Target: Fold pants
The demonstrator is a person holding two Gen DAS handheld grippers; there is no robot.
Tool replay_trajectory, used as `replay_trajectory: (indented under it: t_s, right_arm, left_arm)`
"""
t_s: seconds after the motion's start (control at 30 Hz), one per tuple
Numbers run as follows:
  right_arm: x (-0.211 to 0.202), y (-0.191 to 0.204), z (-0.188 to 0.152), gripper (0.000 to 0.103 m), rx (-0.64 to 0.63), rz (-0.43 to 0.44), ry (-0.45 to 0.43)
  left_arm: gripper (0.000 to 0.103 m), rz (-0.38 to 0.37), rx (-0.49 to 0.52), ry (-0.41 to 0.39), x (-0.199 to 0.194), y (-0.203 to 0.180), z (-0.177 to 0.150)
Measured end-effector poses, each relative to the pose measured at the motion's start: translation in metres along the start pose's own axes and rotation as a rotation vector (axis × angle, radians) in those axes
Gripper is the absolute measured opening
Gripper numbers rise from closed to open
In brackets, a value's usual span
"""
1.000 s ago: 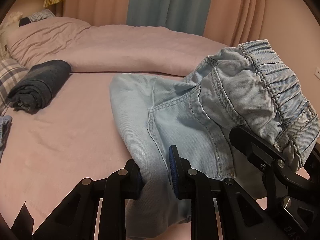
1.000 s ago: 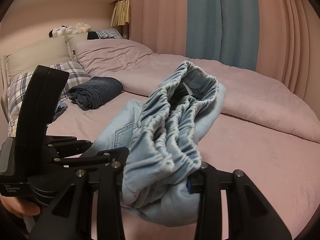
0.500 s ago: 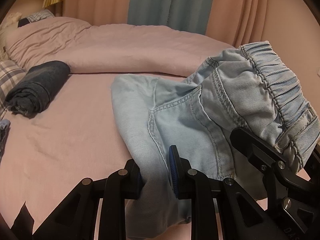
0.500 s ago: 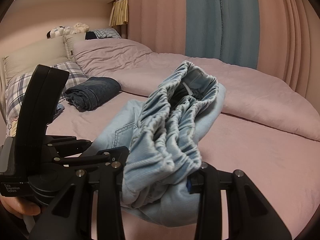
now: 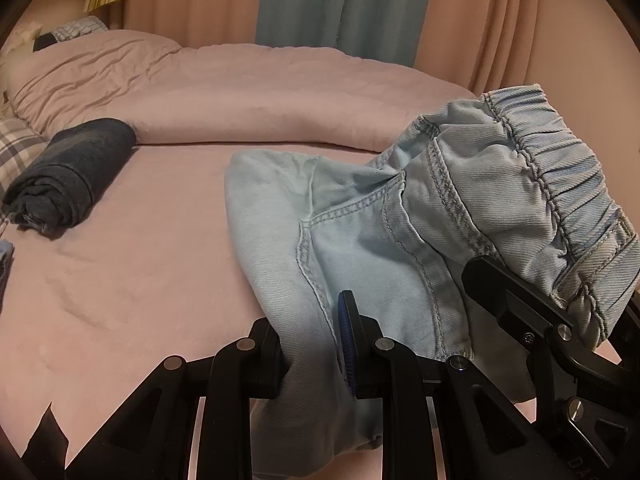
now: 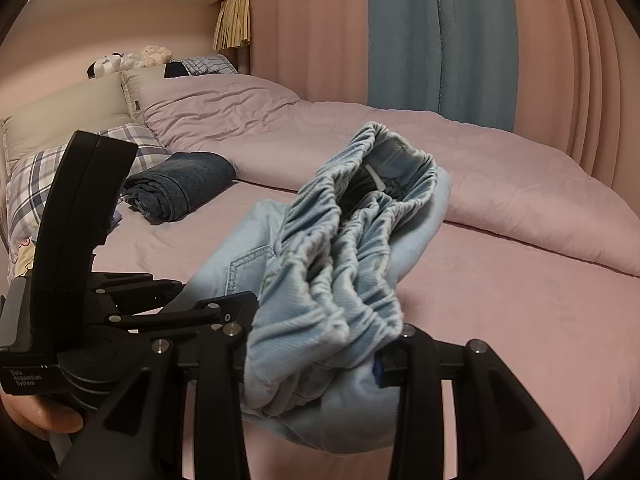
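Observation:
Light blue denim pants (image 5: 400, 220) lie bunched over the pink bed sheet (image 5: 140, 280), held up between both grippers. My left gripper (image 5: 310, 348) is shut on a fold of the leg cloth near a seam. The elastic waistband (image 5: 560, 184) rises at the right of the left wrist view, where the right gripper's black frame (image 5: 540, 320) shows. In the right wrist view my right gripper (image 6: 316, 356) is shut on the gathered waistband (image 6: 340, 272) of the pants (image 6: 248, 252). The left gripper's body (image 6: 80, 264) sits at the left, a hand under it.
A folded dark blue garment (image 5: 68, 172) lies at the left on the bed, also seen as a dark bundle (image 6: 180, 184) beside a plaid pillow (image 6: 32, 184). A rolled pink duvet (image 6: 480, 184) runs across the back. Pink and blue curtains (image 6: 404, 40) hang behind.

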State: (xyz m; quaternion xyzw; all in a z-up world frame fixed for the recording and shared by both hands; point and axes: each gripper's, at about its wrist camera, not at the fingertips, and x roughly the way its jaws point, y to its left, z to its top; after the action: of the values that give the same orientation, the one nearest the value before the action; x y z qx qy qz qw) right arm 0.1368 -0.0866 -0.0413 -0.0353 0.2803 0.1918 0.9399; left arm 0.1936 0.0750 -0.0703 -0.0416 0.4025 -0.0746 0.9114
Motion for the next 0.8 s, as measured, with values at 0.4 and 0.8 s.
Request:
replay_trajectory:
  t_s: [0.4, 0.8]
  right_arm:
    - [0.001, 0.0, 0.001, 0.037, 0.0, 0.001, -0.001]
    - [0.005, -0.001, 0.002, 0.037, 0.007, 0.002, -0.003]
  left_arm:
    - [0.022, 0.002, 0.002, -0.004, 0.004, 0.002, 0.002]
    - [0.022, 0.013, 0.001, -0.005, 0.014, 0.006, 0.006]
